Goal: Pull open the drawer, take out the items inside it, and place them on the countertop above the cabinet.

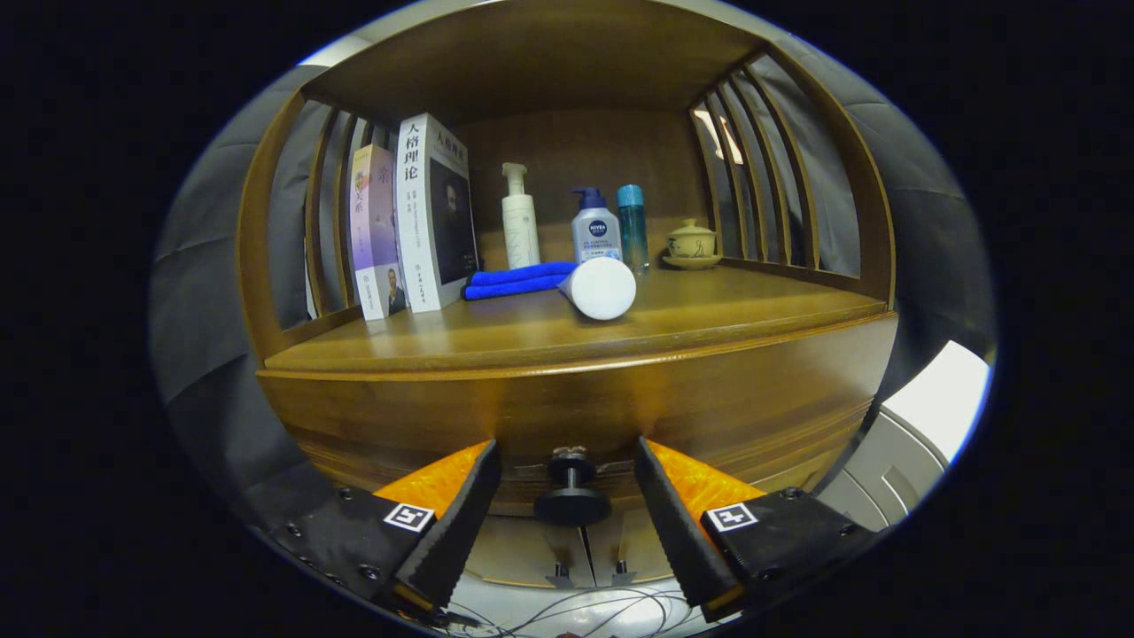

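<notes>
Drawer [576, 416] sits flush in the cabinet front, closed, its dark round knob [571, 498] sticking out between the claw [567, 518] fingers. Claw is spread wide, gripping nothing; neither finger touches the knob. Contents hidden. Tabletop [709, 310] above carries a white tube [601, 288] lying on its side, a blue cloth [518, 279], bottles [595, 232], books [416, 221] and a small lidded pot [691, 241]. Fits either lining up to pull the drawer or just having shut it with items already on top; can't tell which.
</notes>
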The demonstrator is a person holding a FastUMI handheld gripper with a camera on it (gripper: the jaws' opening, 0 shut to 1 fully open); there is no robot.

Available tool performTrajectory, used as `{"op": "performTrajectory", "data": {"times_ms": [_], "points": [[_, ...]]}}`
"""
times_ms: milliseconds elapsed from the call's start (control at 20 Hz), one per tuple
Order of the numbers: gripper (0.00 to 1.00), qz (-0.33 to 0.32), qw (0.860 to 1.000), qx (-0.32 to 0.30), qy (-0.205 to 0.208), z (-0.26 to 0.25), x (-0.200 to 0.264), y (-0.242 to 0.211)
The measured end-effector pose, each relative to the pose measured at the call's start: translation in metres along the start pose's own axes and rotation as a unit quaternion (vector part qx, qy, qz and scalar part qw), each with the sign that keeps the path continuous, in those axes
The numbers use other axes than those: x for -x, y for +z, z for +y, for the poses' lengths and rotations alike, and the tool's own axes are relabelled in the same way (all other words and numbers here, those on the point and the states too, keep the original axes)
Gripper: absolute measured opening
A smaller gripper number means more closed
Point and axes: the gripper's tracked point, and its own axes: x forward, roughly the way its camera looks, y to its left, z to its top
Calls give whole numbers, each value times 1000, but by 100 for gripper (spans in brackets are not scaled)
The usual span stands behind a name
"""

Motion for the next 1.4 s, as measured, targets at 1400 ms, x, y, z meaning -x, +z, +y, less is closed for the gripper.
{"op": "performTrajectory", "data": {"times_ms": [1400], "points": [[96, -205, 977, -1, 56, -12, 300, 133]]}}
